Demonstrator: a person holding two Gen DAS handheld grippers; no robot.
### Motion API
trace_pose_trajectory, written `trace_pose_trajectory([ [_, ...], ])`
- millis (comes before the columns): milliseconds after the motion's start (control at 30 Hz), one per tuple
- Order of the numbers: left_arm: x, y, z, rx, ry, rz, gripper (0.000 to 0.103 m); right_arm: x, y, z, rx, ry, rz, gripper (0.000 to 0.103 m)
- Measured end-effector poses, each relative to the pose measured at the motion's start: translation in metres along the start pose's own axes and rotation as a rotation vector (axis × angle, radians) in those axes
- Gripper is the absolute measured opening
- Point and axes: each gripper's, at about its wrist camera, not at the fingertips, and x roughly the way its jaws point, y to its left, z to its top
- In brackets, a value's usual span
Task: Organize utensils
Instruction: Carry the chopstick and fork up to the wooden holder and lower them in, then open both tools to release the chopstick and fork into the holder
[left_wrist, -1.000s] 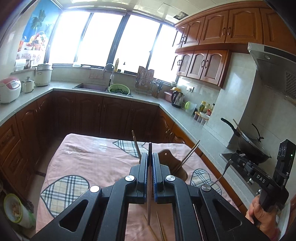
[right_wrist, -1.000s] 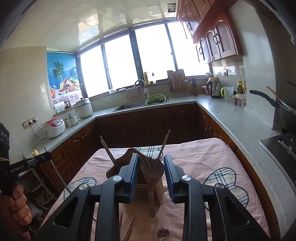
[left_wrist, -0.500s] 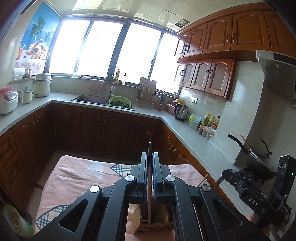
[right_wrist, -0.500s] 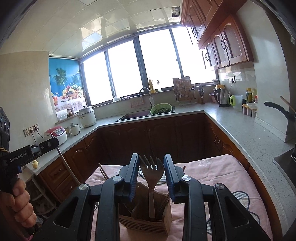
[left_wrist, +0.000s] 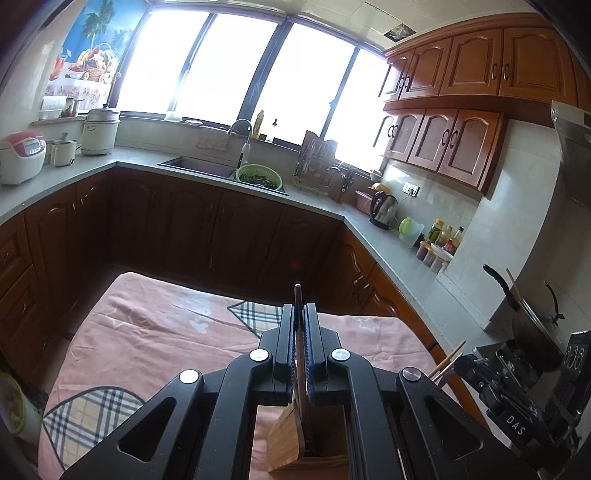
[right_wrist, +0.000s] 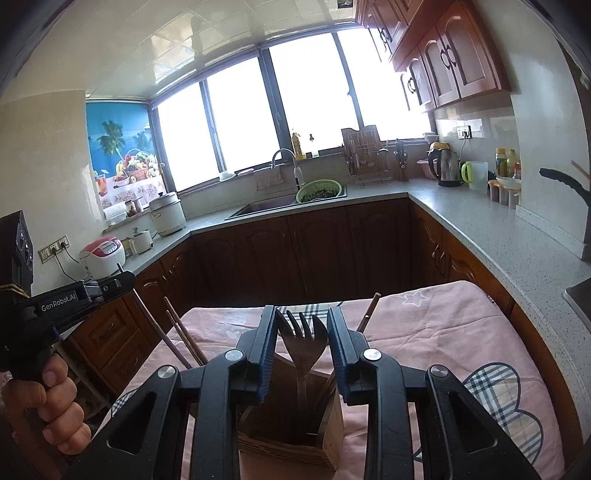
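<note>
My left gripper (left_wrist: 300, 314) is shut on a thin dark chopstick (left_wrist: 298, 295) that stands upright, its lower end inside the wooden utensil holder (left_wrist: 291, 439) below. My right gripper (right_wrist: 301, 321) grips the head of a wooden fork (right_wrist: 303, 341), tines up, with its handle down in the same holder (right_wrist: 325, 424). Several chopsticks (right_wrist: 184, 339) lean out of the holder. The left gripper's body (right_wrist: 55, 306) shows at the left of the right wrist view.
The holder stands on a table with a pink cloth (left_wrist: 155, 332) bearing plaid hearts. Dark kitchen cabinets and a grey counter (right_wrist: 480, 221) wrap around behind. A wok on the stove (left_wrist: 532, 325) is at the right.
Both grippers have risen and tilted, so the holder now sits right under them. The chopstick and the fork have gone down into the holder.
</note>
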Motion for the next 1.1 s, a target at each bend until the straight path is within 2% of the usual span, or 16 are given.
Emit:
trace_pose_trajectory([
  [333,0.034,0.007,-0.026,0.001,0.096,0.009,0.005,0.026,-0.004,-0.027,0.012,0.088,0.004,0.028],
  [467,0.038,0.005,-0.026,0.034,0.086,0.021,0.006,0.027,-0.006,-0.03,0.015,0.09,-0.003,0.028],
  [600,0.041,0.007,-0.026,0.02,0.099,0.007,0.007,0.029,-0.009,-0.029,0.025,0.094,0.003,0.028],
  [1033,0.034,0.01,-0.03,-0.005,0.111,0.028,0.023,0.027,-0.01,-0.026,0.031,0.091,0.011,0.033],
  [1100,0.03,0.011,-0.03,-0.01,0.107,0.028,0.036,0.026,-0.01,-0.025,0.034,0.087,0.012,0.034],
])
